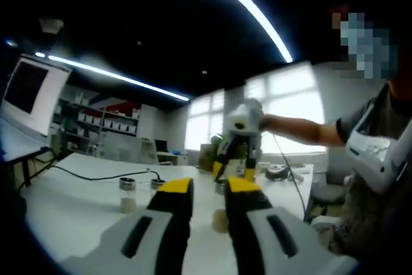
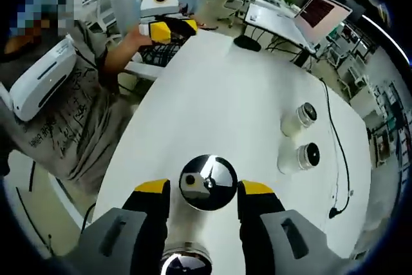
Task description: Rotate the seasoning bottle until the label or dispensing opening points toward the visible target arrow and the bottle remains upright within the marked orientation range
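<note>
We see the seasoning bottle (image 2: 207, 182) upright on the white bench (image 2: 225, 88), its shiny cap between our right tool (image 2: 203, 196) tips, apparently clamped, our left tool (image 1: 202, 188) raised apart nearby with tips slightly parted, two more bottles (image 2: 300, 140) standing beyond, black cable (image 2: 336, 152) trailing past them

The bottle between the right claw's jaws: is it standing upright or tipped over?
Upright. In the right gripper view the bottle shows its round shiny cap from straight above, standing on the white table between the jaws of the right claw.
</note>
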`<state>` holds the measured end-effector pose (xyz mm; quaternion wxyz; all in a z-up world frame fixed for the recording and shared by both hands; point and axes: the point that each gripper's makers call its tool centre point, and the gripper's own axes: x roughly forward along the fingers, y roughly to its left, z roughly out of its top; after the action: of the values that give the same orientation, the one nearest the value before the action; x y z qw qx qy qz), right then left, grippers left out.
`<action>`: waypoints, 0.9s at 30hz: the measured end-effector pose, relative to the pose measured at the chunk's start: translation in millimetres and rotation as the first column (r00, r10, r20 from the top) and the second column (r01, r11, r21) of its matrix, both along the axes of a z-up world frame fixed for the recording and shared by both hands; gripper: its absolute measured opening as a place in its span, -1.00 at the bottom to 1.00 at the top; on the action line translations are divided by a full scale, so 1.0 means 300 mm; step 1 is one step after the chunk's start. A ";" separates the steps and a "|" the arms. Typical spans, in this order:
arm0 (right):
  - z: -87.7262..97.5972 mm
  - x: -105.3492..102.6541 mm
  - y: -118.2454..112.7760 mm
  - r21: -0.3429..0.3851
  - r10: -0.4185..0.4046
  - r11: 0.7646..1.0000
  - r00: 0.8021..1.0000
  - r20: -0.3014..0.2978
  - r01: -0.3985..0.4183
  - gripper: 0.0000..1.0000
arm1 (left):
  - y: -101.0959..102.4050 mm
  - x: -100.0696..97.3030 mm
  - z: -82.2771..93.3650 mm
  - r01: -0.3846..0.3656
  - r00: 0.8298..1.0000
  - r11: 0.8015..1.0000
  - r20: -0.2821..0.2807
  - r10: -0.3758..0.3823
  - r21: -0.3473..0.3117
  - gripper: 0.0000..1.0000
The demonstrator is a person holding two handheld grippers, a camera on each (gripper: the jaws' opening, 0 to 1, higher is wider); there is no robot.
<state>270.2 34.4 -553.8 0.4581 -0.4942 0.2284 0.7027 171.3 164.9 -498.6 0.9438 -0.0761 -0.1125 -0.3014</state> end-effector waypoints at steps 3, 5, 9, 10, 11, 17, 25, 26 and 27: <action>0.008 -0.004 0.027 0.005 0.009 1.000 1.000 -0.005 -0.009 -0.16 | 0.009 0.001 0.001 -0.003 1.000 1.000 0.001 0.003 -0.007 -0.60; -0.002 -0.002 0.021 -0.034 0.032 0.999 0.999 0.010 -0.032 -0.16 | 0.009 -0.001 0.002 -0.002 1.000 1.000 0.002 0.002 -0.007 -0.60; -0.010 -0.016 0.015 -0.094 0.060 0.994 0.998 0.013 -0.058 -0.18 | 0.024 -0.016 0.017 -0.007 1.000 1.000 0.015 0.008 -0.008 -0.60; -0.013 -0.017 0.014 -0.106 0.068 0.992 0.998 0.019 -0.065 -0.18 | 0.030 -0.019 0.021 -0.010 1.000 1.000 0.019 0.011 -0.014 -0.60; -0.015 -0.018 0.016 -0.110 0.069 0.992 0.997 0.022 -0.066 -0.19 | 0.035 -0.022 0.025 -0.013 1.000 1.000 0.023 0.014 -0.018 -0.60; -0.018 -0.021 0.017 -0.120 0.061 0.991 0.998 0.007 -0.060 -0.26 | 0.050 -0.028 0.030 -0.024 0.999 0.999 0.030 0.025 -0.022 -0.60; -0.019 -0.016 0.018 -0.138 0.027 0.990 1.000 -0.004 -0.027 -0.27 | 0.060 -0.027 0.035 -0.029 0.999 0.999 0.034 0.030 -0.026 -0.60; -0.019 -0.015 0.018 -0.138 0.023 0.990 1.000 -0.004 -0.023 -0.27 | 0.060 -0.027 0.036 -0.030 0.999 0.999 0.034 0.031 -0.026 -0.60; -0.019 -0.014 0.018 -0.139 0.015 0.990 1.000 -0.006 -0.016 -0.27 | 0.061 -0.028 0.037 -0.031 0.999 0.999 0.035 0.031 -0.026 -0.60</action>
<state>265.9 39.7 -559.5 0.4165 -0.5251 0.2741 0.6897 162.9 183.3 -487.5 0.9452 -0.0811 -0.1339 -0.2866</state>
